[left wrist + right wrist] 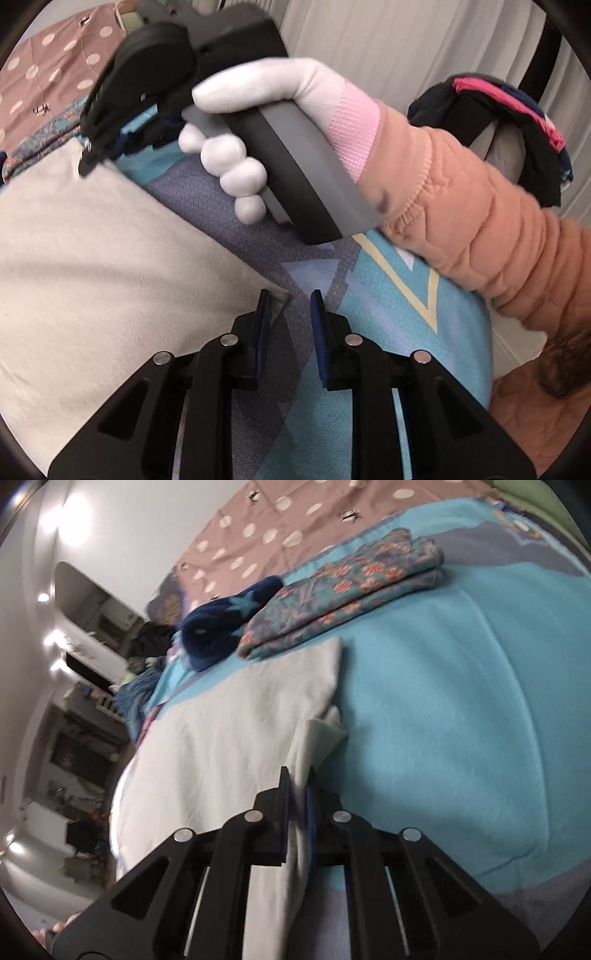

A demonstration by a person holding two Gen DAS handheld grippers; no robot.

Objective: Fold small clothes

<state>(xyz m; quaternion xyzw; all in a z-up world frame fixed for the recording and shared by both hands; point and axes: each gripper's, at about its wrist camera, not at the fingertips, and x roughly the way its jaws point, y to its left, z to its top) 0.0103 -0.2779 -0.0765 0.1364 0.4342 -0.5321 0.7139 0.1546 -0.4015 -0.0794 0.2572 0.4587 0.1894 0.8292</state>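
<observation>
A cream-white small garment [92,251] lies flat on the blue patterned bed cover [388,314]. My left gripper [290,301] is open, its fingers straddling the garment's near corner just above the cover. My right gripper [298,775] is shut on an edge of the same garment [229,731], which drapes from the jaws across the cover [461,701]. In the left wrist view the right gripper [86,162] is held by a white-gloved hand [236,162] at the garment's far edge.
A folded floral garment [343,594] and a rolled dark blue star-print piece [218,627] lie beyond the white one. A polka-dot brown bedspread [280,520] lies behind. Dark clothes hang over a chair [517,125] beside the bed. White curtains are at the back.
</observation>
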